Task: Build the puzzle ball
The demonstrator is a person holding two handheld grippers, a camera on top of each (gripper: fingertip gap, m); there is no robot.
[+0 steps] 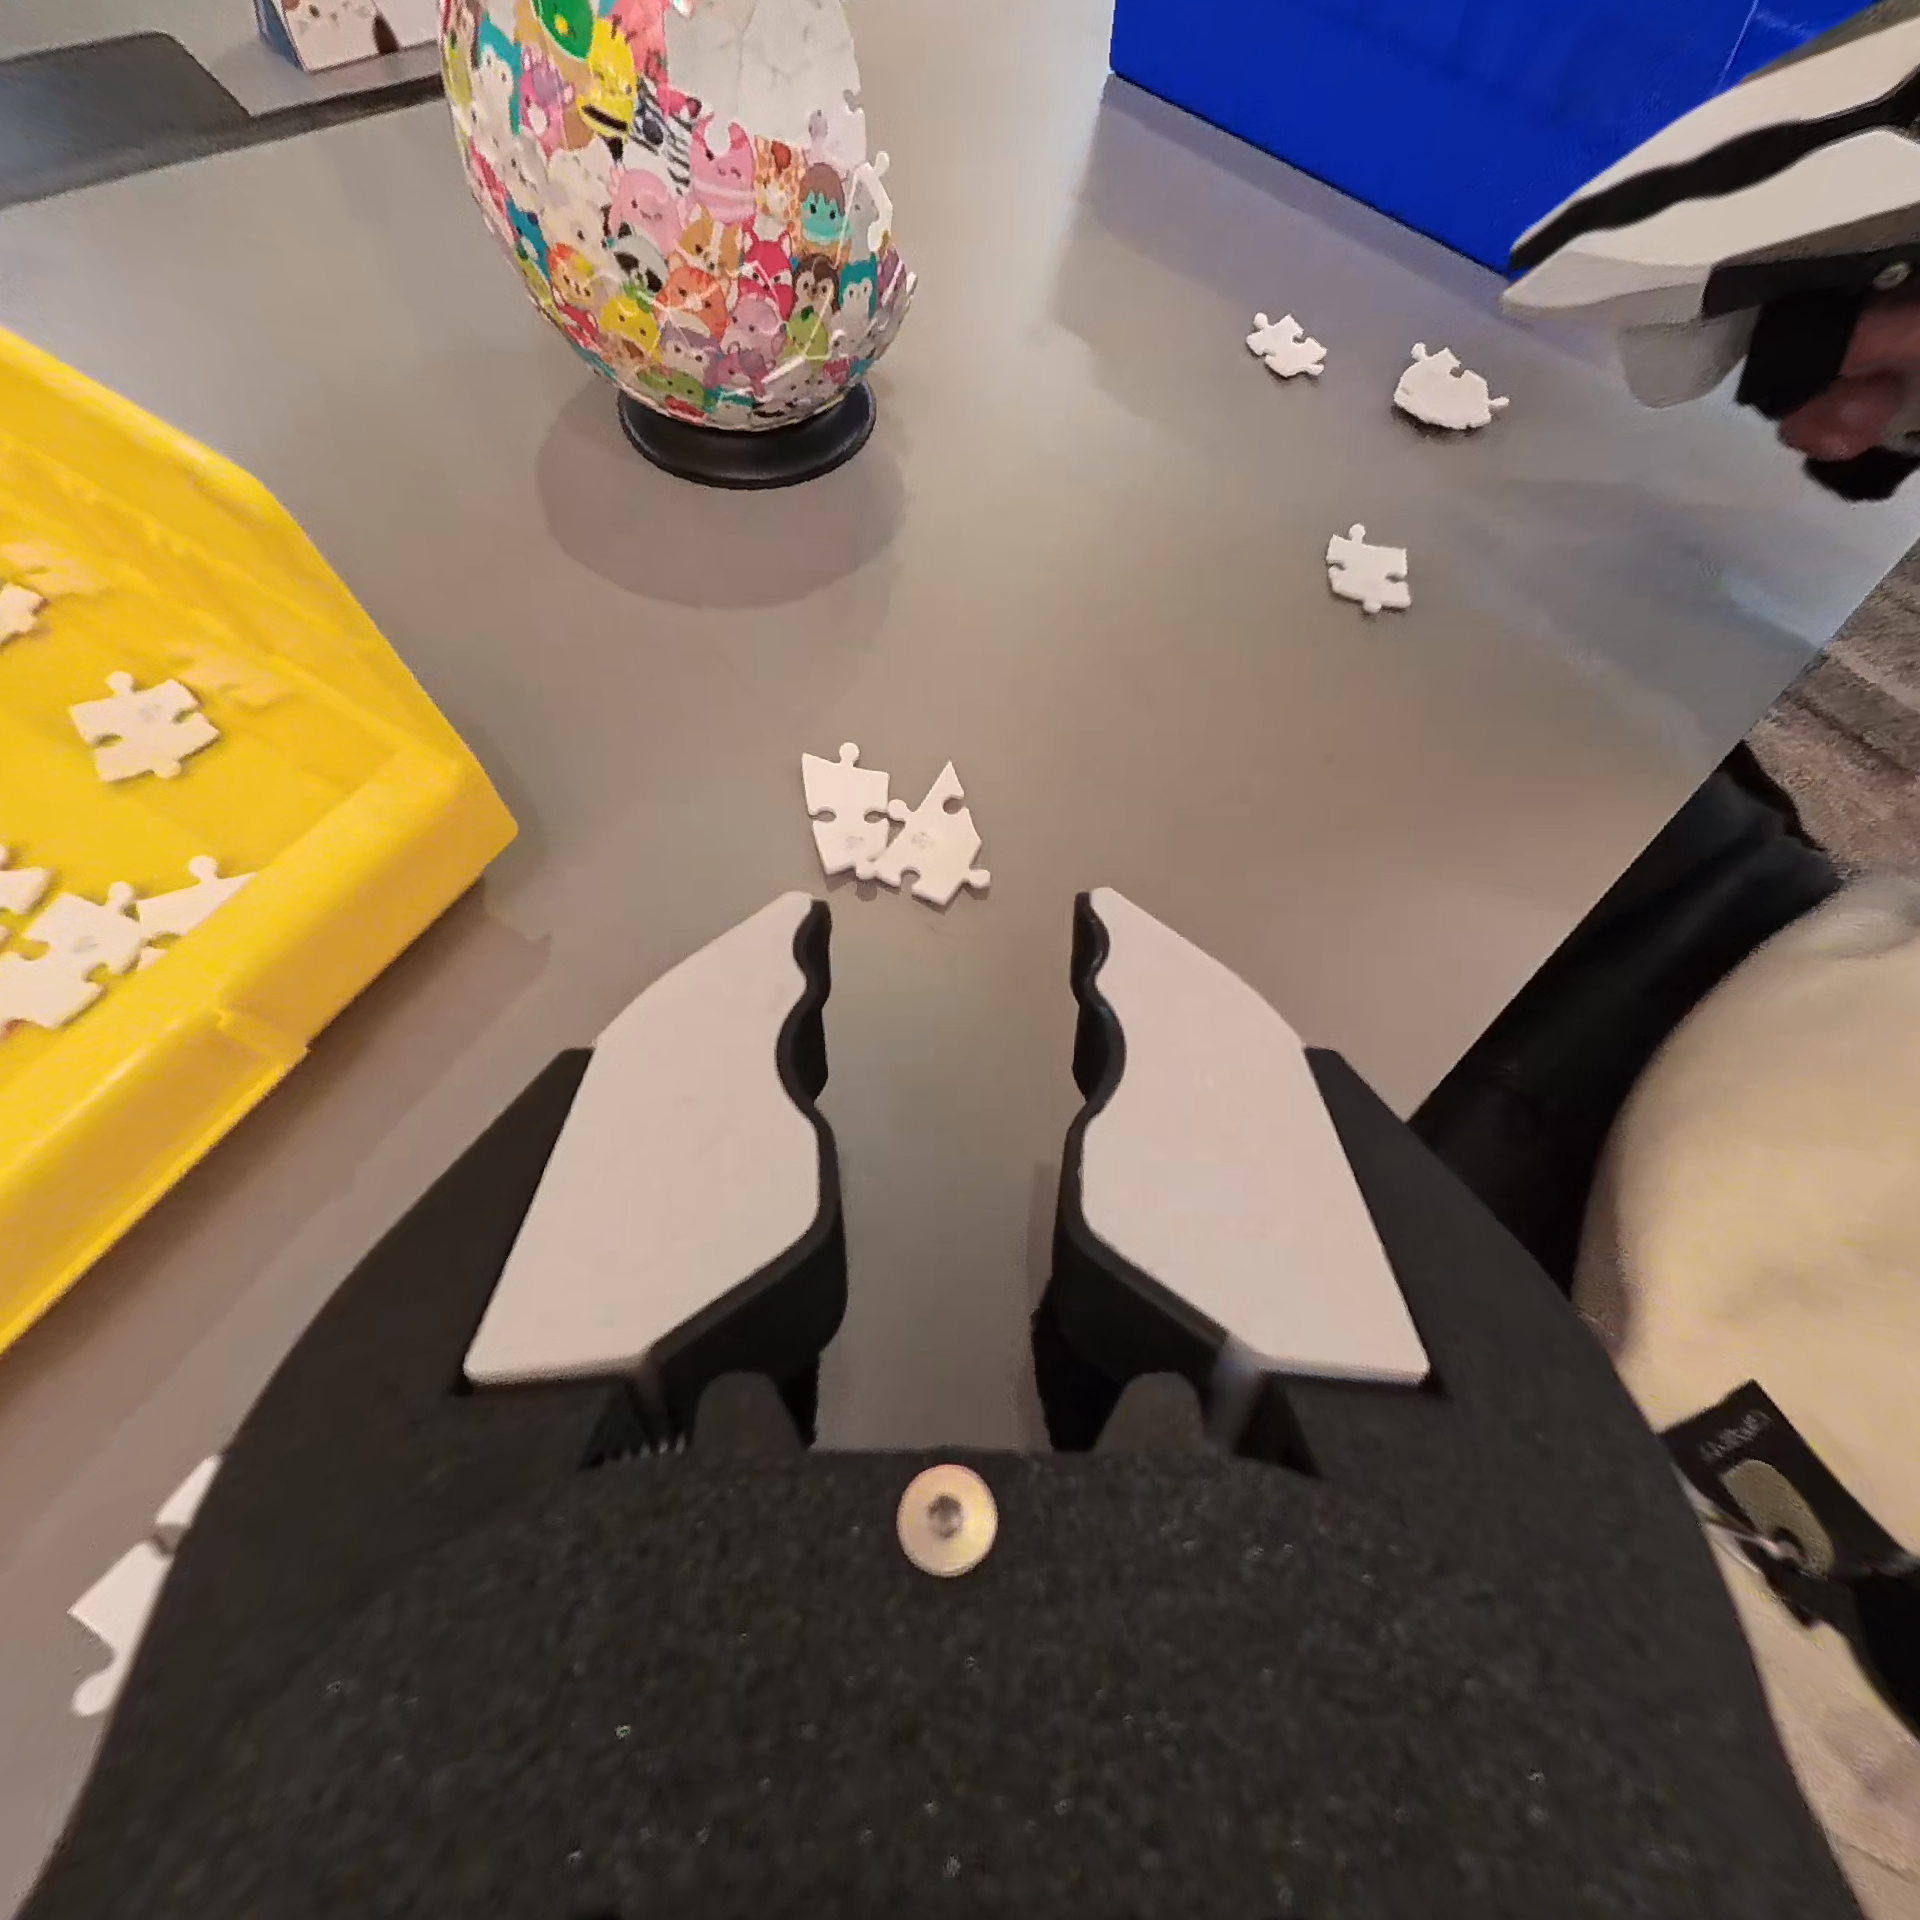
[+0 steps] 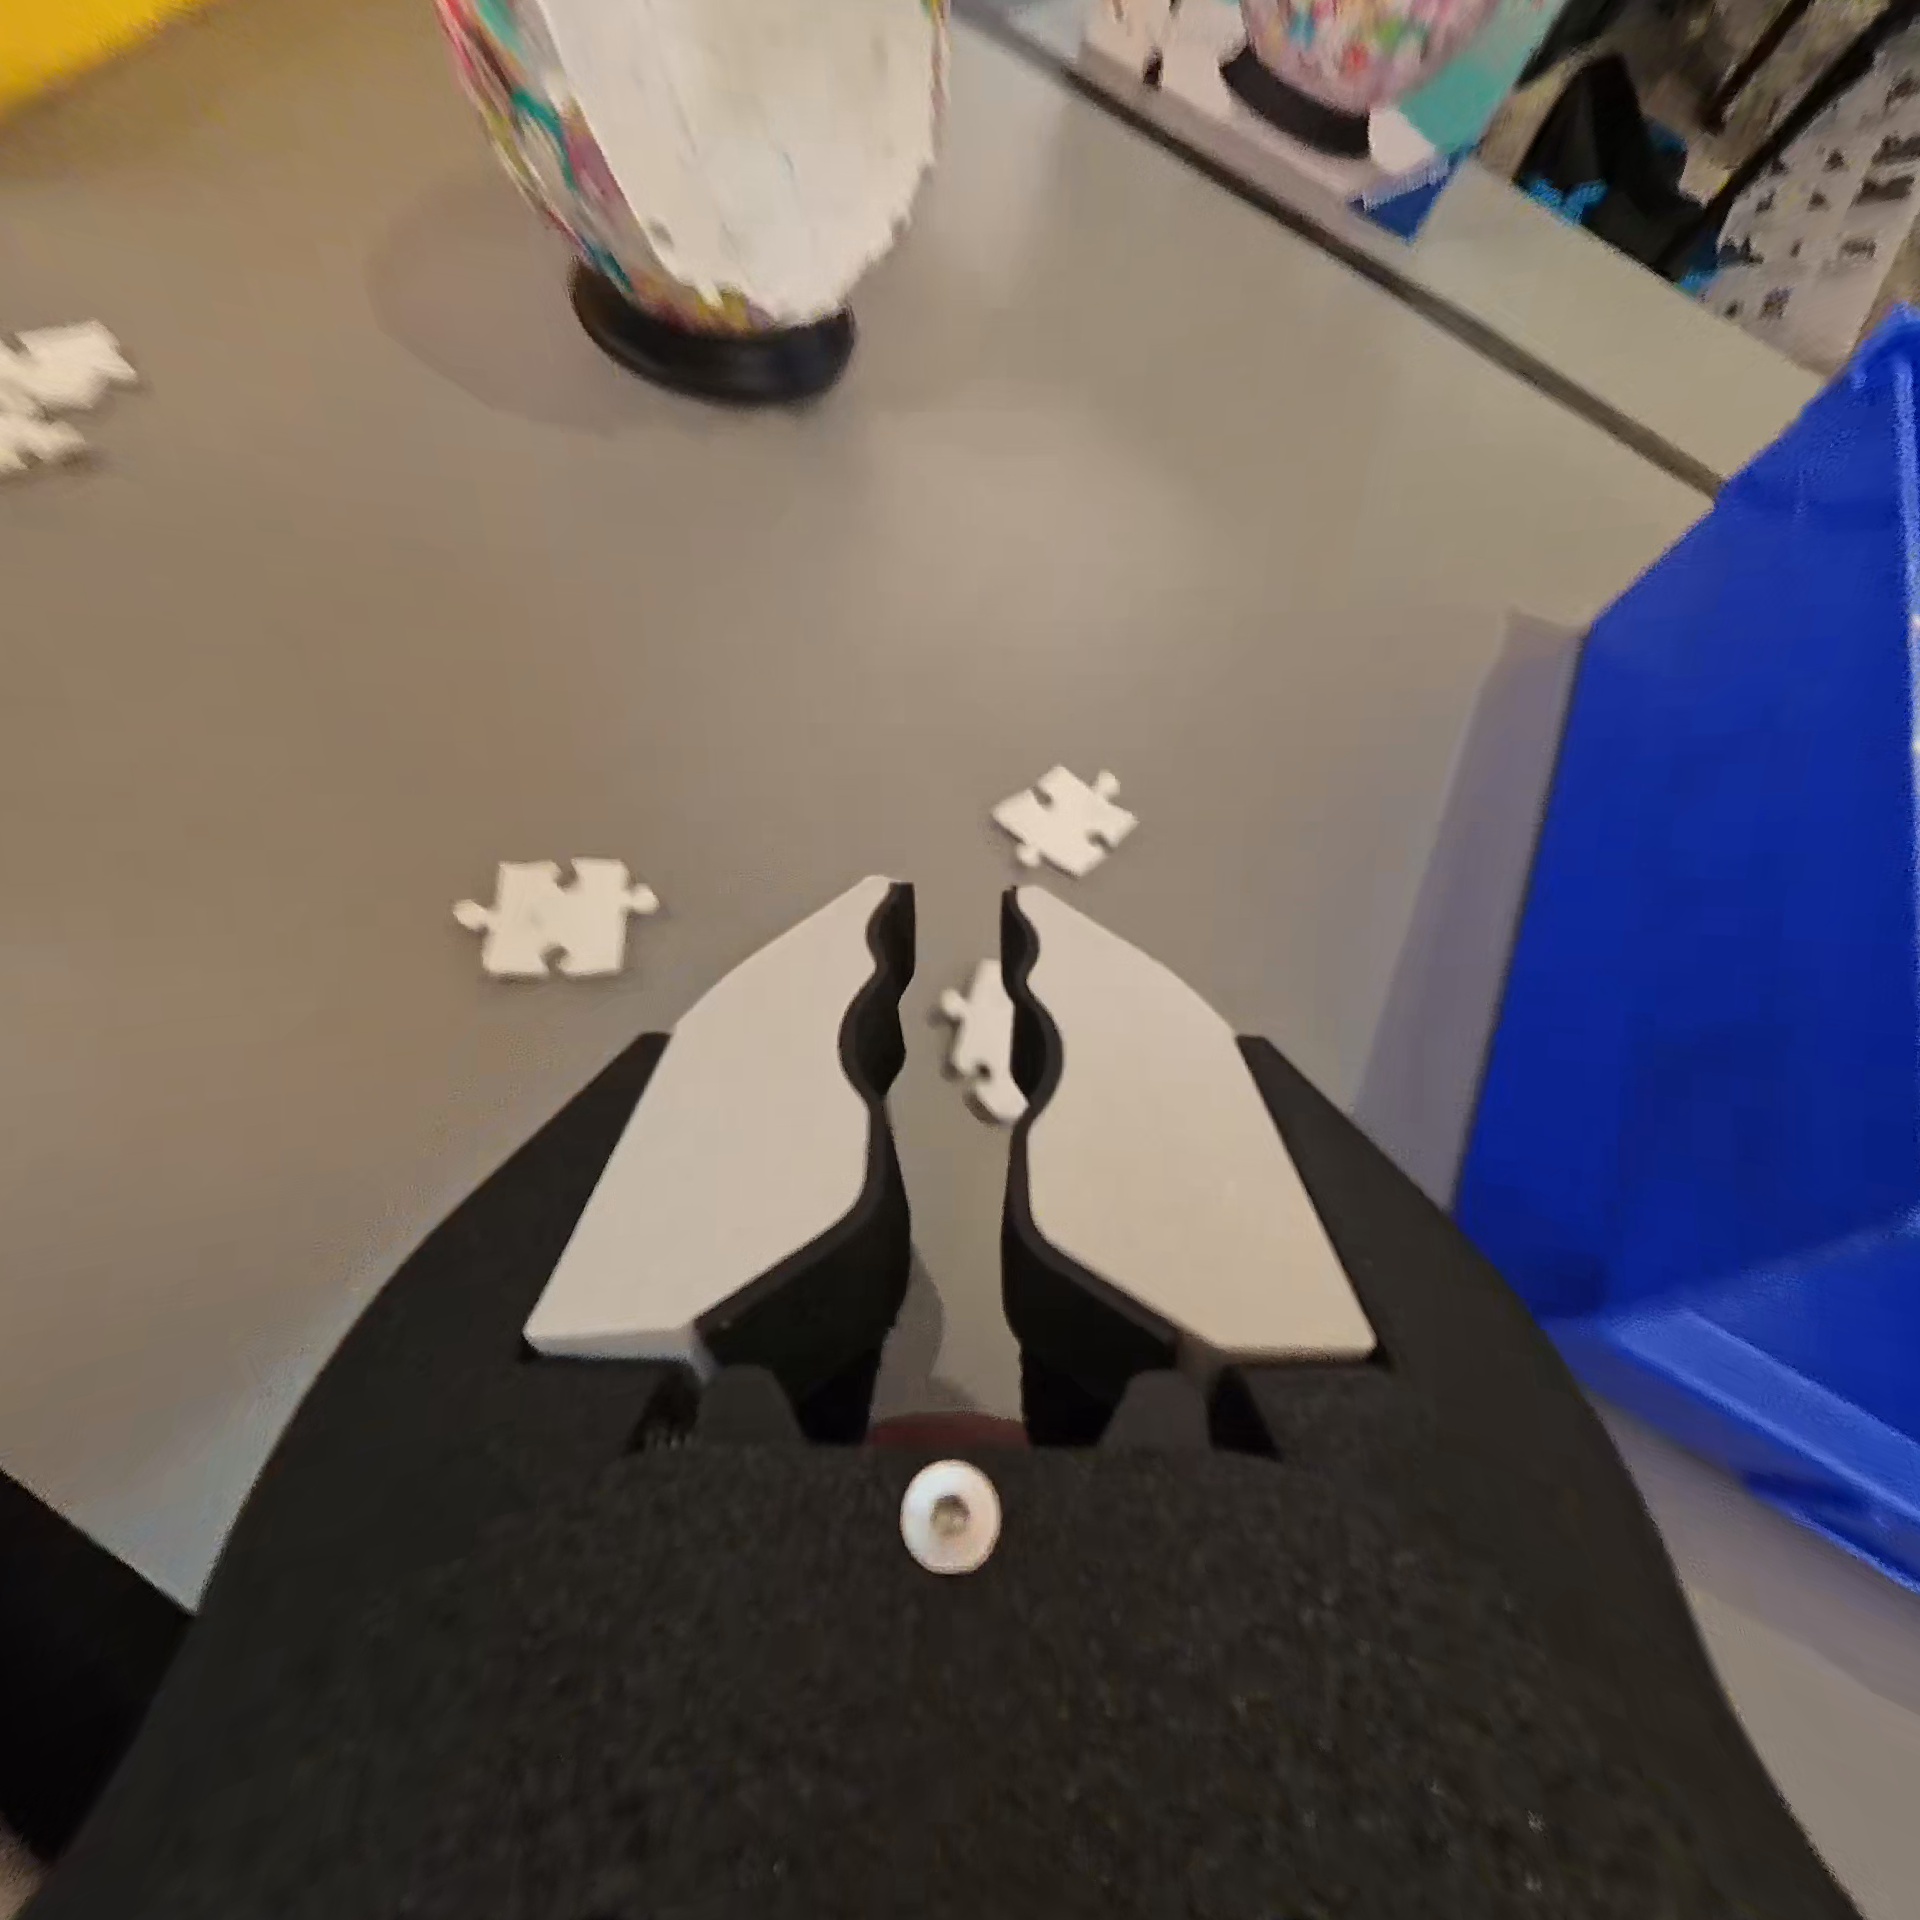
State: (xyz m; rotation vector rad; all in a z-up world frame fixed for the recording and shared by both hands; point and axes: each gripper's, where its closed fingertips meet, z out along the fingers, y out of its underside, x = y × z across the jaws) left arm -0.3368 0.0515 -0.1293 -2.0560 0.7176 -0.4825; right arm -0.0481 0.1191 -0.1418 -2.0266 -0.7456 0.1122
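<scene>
The partly built puzzle ball (image 1: 675, 208) is colourful with a white inner side and stands on a black ring stand (image 1: 748, 431) at the back of the grey table. Two joined white pieces (image 1: 894, 831) lie just beyond my left gripper (image 1: 951, 914), which is open and empty. My right gripper (image 2: 958, 894) is narrowly open and empty above a white piece (image 2: 987, 1039) lying on the table, partly hidden by the right finger. Two more white pieces (image 2: 556, 920) (image 2: 1065, 819) lie to either side. The ball (image 2: 727, 135) is ahead of it.
A yellow bin (image 1: 312, 831) holding several white pieces stands at the left. A blue bin (image 2: 1714, 935) stands at the right. The right gripper (image 1: 1714, 239) hovers over three loose pieces (image 1: 1367, 569). A seated person's light garment (image 1: 1745, 1143) is past the table's right edge. Tip to tip, the grippers are about 30 cm apart. The partly built puzzle ball (image 1: 675, 208) is about 20 cm from my left fingertips and 25 cm from my right.
</scene>
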